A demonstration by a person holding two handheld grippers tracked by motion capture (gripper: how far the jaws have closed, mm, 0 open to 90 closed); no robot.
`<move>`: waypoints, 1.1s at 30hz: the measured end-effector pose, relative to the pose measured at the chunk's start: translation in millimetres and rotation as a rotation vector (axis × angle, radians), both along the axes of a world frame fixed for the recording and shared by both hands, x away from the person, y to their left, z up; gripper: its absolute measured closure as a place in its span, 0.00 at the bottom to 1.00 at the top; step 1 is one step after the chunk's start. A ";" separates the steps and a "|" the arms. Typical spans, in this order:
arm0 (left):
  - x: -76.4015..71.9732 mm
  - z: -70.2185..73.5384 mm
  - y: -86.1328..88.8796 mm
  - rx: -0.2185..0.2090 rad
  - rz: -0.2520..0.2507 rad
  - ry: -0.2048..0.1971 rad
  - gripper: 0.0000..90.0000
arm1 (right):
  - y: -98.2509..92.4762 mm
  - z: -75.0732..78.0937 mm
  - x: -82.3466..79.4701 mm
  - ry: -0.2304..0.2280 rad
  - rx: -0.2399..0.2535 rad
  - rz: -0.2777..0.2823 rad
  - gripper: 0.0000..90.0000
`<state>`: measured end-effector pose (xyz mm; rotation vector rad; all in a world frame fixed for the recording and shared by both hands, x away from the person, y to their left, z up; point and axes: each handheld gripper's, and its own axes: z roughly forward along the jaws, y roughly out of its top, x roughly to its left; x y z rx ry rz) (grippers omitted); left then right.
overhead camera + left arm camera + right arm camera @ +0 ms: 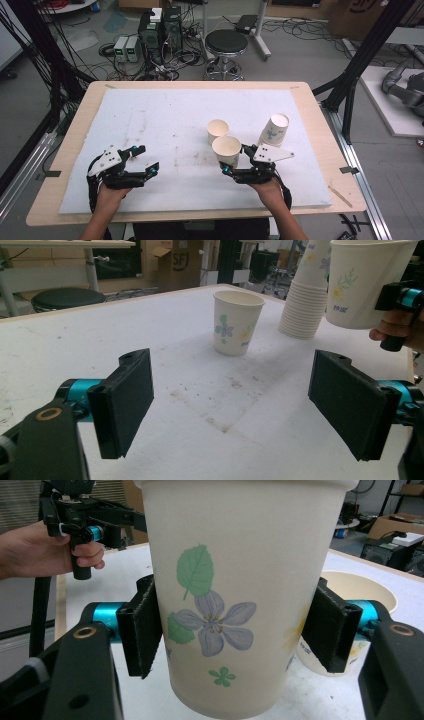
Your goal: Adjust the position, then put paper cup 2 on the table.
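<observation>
Cream paper cup (240, 595) — green leaf, lilac flower print — between black gripper pads (142, 630) with teal joints.

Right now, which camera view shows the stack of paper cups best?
The left gripper view: the stack of paper cups shows its layered rims from the side. In the high view, the stack appears leaning, its layers unreadable. In the right gripper view I cannot identify it.

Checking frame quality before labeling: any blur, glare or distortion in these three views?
High view: soft, low detail, even light, faint shadows under the hand-held grippers. Left gripper view: wide-angle stretch, the table sharp, the held cup cropped at the top. Right gripper view: that cup is very close but its flower print is sharp; the background is softer. No strong glare.
</observation>
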<state>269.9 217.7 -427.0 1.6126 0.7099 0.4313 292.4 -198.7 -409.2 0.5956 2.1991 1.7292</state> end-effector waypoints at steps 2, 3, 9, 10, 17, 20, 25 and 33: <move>0.7 -0.4 0.3 0.002 0.002 0.005 0.20 | 1.1 0.1 0.0 0.004 0.000 0.000 0.36; 0.8 -0.5 0.6 0.004 0.001 0.006 0.20 | 1.5 -0.2 0.6 0.002 -0.001 -0.001 0.36; -1.7 -0.5 4.5 0.005 0.011 0.002 0.20 | 8.8 -0.7 4.2 0.008 0.002 0.008 0.36; -2.0 -0.5 5.0 0.009 0.014 0.005 0.20 | 10.7 -0.7 5.3 0.005 -0.003 0.009 0.36; -6.0 -0.5 11.1 0.023 0.034 0.007 0.20 | 17.7 1.7 8.4 0.006 0.000 0.009 0.36; -8.0 1.2 14.9 0.028 0.051 -0.002 0.20 | 22.7 2.5 11.1 0.001 -0.005 0.013 0.36; -10.5 3.3 19.6 0.021 0.067 -0.007 0.20 | 36.2 4.7 16.9 0.007 0.010 0.023 0.36; -14.9 3.9 26.0 0.023 0.085 -0.016 0.20 | 69.3 4.4 28.2 0.017 0.024 0.038 0.36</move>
